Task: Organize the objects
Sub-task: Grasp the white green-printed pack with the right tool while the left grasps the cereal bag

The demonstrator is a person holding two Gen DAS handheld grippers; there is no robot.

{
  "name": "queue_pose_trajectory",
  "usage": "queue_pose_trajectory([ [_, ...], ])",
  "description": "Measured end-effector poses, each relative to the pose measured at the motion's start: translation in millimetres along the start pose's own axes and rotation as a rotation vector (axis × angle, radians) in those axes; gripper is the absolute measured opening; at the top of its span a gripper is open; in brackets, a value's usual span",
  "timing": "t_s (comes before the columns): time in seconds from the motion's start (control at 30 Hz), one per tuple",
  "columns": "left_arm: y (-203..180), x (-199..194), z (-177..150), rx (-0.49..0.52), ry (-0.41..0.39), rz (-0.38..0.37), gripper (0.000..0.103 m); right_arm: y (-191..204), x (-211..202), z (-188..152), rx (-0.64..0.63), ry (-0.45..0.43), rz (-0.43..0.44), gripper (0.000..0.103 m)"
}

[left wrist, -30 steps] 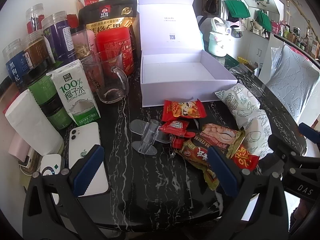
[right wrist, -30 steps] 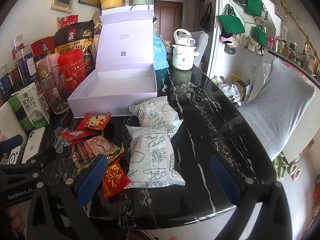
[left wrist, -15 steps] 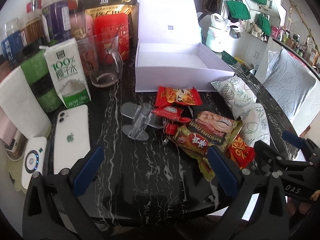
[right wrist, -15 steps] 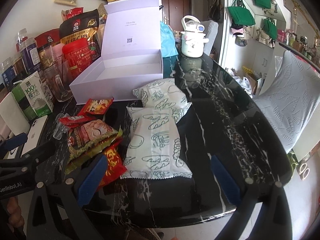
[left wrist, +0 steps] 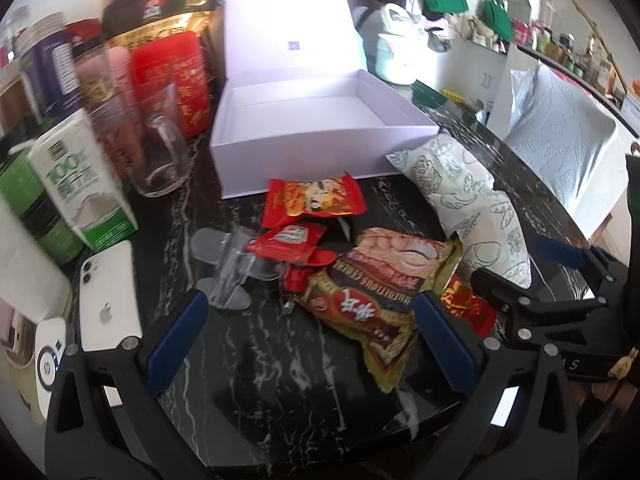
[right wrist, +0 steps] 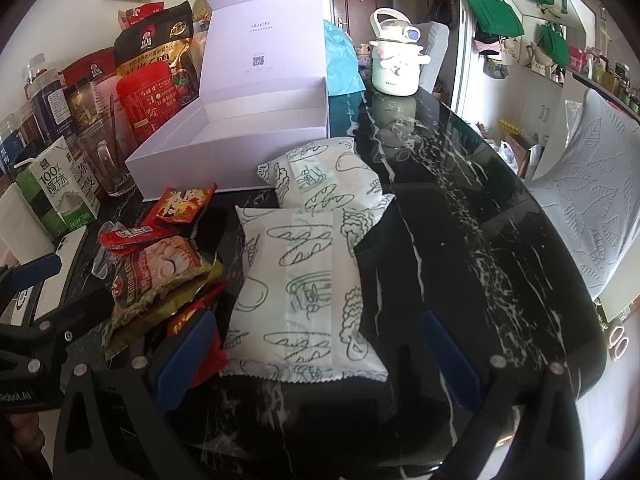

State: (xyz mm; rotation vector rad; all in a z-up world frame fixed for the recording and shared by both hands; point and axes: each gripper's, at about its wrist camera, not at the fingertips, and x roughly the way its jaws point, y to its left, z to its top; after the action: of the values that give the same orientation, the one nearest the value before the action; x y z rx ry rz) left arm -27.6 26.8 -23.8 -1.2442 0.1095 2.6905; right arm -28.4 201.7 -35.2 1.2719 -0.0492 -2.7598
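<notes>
Hovering low over the black marble table (left wrist: 280, 360), the left gripper (left wrist: 308, 340) has its jaws spread wide, nothing between them; the brown cereal packet (left wrist: 376, 292) lies just ahead by its right finger. Right gripper (right wrist: 316, 356) also spread and empty, straddling the near white patterned pouch (right wrist: 300, 292); a second pouch (right wrist: 324, 176) sits behind it, touching. Red snack packets (left wrist: 312, 200) piled left of the pouches, in front of the open white box (left wrist: 312, 128), which holds nothing visible. Clear plastic piece (left wrist: 232, 264), white phone (left wrist: 108, 300), coconut water carton (left wrist: 80, 184), glass mug (left wrist: 160, 152) off left.
</notes>
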Motion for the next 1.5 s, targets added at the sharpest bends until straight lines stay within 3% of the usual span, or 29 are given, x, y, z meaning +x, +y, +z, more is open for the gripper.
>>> queue_pose_trajectory([
  [0.4,-24.1,19.3,7.5,0.102,0.057,-0.044,0.103,-15.2,16.8,6.9,0.014,0.035,0.072,0.1],
  [0.57,-24.6,26.3,5.7,0.114,0.08,-0.043,0.103,-12.8,22.8,8.0,0.001,0.044,0.121,0.086],
  [0.63,-25.4,28.1,4.9,0.12,0.086,-0.045,0.103,-9.4,22.2,8.1,-0.02,0.04,0.147,0.07],
  [0.73,-29.0,31.7,3.4,0.134,0.094,-0.038,0.103,-7.8,20.0,7.6,-0.036,0.035,0.151,0.062],
  [0.97,-39.5,45.8,-1.5,0.168,0.125,-0.024,0.099,-21.0,13.8,2.5,-0.023,0.029,0.136,0.06],
  [1.17,-44.5,49.5,0.1,0.186,0.105,-0.025,0.09,-29.1,9.9,-1.5,-0.01,0.024,0.12,0.061],
  [1.37,-42.8,47.2,2.4,0.168,0.091,-0.04,0.06,-32.4,9.2,-3.1,0.003,0.02,0.125,0.061],
  [1.5,-42.1,45.6,2.8,0.155,0.094,-0.05,0.053,-32.1,8.9,-3.5,-0.001,0.016,0.126,0.06],
])
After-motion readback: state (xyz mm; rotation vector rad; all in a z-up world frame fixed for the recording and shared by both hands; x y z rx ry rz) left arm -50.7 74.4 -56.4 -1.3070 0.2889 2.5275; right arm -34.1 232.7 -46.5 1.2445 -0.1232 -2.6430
